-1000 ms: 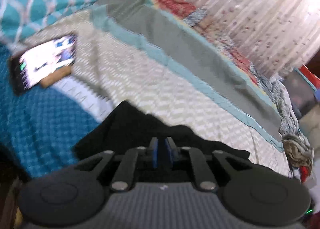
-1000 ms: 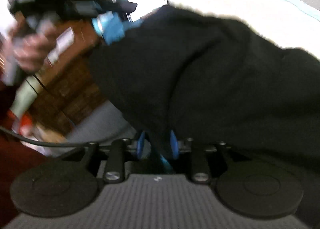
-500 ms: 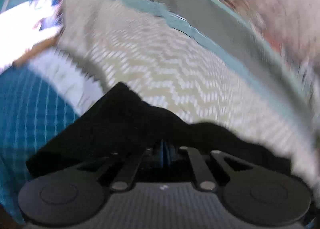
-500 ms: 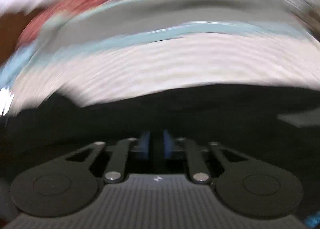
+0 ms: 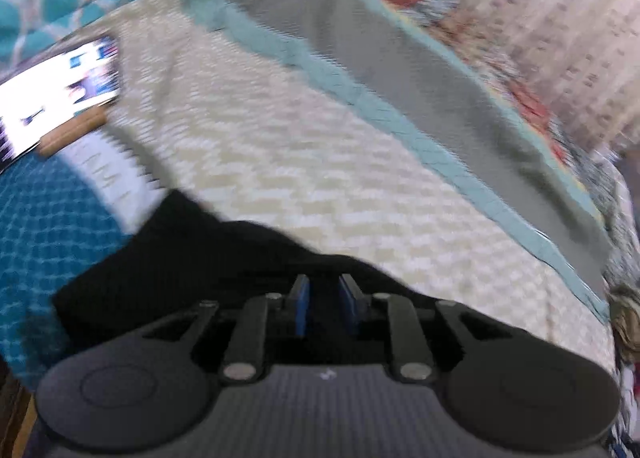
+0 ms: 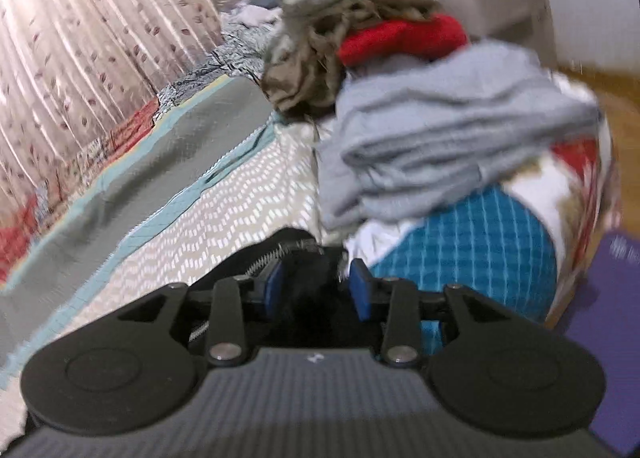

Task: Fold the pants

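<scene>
The black pants (image 5: 192, 258) lie on the cream zigzag bedspread (image 5: 320, 162), right in front of my left gripper (image 5: 324, 298). Its blue pads stand a little apart with black cloth between them. In the right wrist view the black pants (image 6: 296, 254) lie under and between the pads of my right gripper (image 6: 316, 282), whose jaws are parted wider, with cloth in the gap. Most of the pants are hidden under both grippers.
A lit phone (image 5: 60, 98) leans on a wooden stand at the left. A heap of grey, red and brown clothes (image 6: 432, 130) sits on the bed ahead of my right gripper. A grey-and-teal blanket (image 5: 400, 70) and curtains (image 6: 80, 26) lie beyond.
Both grippers' pads have parted from a tight pinch on the black cloth. My right gripper has swung round from the pants and bedspread toward the clothes heap.
</scene>
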